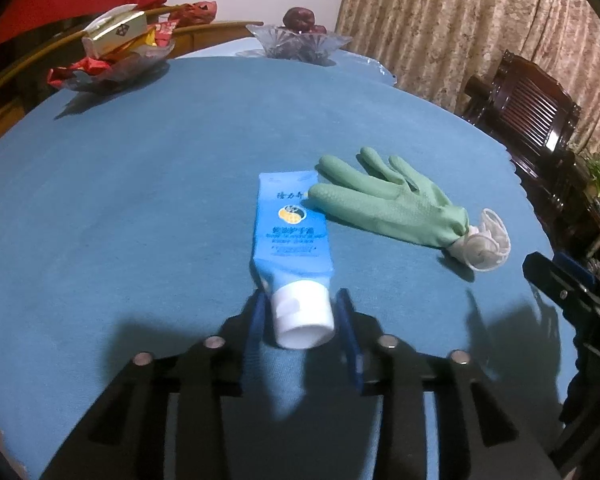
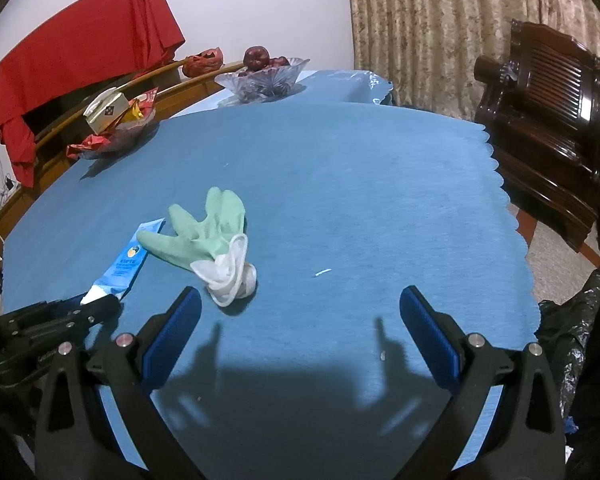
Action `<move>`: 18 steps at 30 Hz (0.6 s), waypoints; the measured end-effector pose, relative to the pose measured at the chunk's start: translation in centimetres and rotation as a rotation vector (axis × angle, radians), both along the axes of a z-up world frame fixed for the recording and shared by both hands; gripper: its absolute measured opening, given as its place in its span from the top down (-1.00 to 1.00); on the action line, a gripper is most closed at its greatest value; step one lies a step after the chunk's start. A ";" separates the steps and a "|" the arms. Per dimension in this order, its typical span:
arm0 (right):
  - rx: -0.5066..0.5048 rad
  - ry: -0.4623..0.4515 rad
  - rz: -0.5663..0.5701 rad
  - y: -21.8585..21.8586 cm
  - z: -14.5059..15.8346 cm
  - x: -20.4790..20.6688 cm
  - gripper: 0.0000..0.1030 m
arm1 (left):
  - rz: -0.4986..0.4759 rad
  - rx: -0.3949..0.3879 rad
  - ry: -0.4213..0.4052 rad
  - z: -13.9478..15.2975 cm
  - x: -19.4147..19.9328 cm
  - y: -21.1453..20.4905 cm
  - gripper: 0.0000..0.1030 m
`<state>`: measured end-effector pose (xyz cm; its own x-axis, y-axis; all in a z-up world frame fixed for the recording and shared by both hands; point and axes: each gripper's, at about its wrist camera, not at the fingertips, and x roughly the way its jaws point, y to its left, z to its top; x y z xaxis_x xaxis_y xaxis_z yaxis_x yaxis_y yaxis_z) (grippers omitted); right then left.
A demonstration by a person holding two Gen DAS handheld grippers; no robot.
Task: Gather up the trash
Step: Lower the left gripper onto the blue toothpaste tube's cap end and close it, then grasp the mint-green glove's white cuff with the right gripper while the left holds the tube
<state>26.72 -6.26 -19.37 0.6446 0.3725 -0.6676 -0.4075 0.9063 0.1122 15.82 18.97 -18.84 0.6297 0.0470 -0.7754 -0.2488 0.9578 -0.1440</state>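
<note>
A blue tube with a white cap lies on the blue tablecloth; it also shows in the right wrist view. My left gripper has its blue pads on either side of the cap, closed on it. A green rubber glove with a white cuff lies just right of the tube, one finger over it; it shows in the right wrist view too. My right gripper is open and empty above the cloth, right of the glove.
A glass dish of snack packets and a glass fruit bowl stand at the far side. A dark wooden chair is at the right. A black bag hangs by the table's right edge. A small white scrap lies on the cloth.
</note>
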 end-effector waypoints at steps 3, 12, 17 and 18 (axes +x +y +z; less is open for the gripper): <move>-0.002 -0.003 0.001 0.2 0.1 0.0 -0.88 | 0.002 -0.002 -0.004 0.0 0.5 0.1 0.31; -0.006 -0.003 0.022 1.2 0.4 0.3 -0.87 | 0.018 0.014 -0.076 1.2 -0.4 0.8 0.39; -0.014 0.006 0.052 2.9 0.0 0.9 -0.87 | 0.020 0.038 -0.087 1.7 -0.3 1.4 0.39; -0.018 0.009 0.058 3.3 -0.1 1.1 -0.87 | 0.019 0.036 -0.085 1.7 -0.3 1.5 0.39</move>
<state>27.80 -2.96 -19.48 0.6163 0.3969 -0.6803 -0.4583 0.8831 0.1000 15.52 20.49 -17.12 0.6918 0.0865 -0.7169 -0.2553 0.9580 -0.1308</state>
